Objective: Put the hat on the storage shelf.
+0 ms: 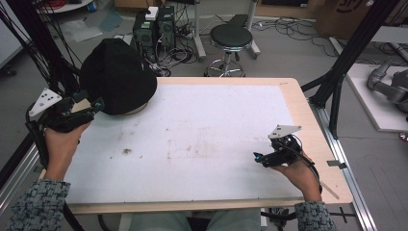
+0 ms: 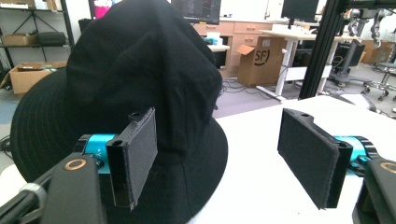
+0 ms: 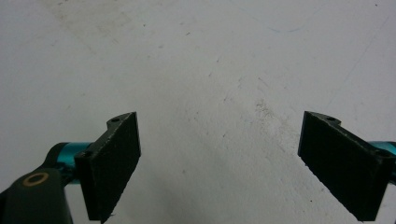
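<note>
A black bucket hat [image 1: 118,74] sits upright on the white table top [image 1: 202,139] at the far left corner. My left gripper [image 1: 98,103] is level at the hat's near left side, right by the brim. In the left gripper view the hat [image 2: 140,65] looms just ahead and its brim edge runs between the wide-apart pads [image 2: 140,154]; neither pad presses on it. The left gripper [image 2: 219,140] is open. My right gripper [image 1: 257,156] hovers low over bare table near the right front, pointing left. It [image 3: 219,140] is open with nothing between its pads [image 3: 114,163].
The table's wooden rim [image 1: 308,120] frames the white mat. Beyond the far edge stand a round black stool [image 1: 231,36] and computer towers [image 1: 154,26] with cables. A black frame post [image 1: 346,57] rises at the right. The mat carries faint stains [image 1: 127,151].
</note>
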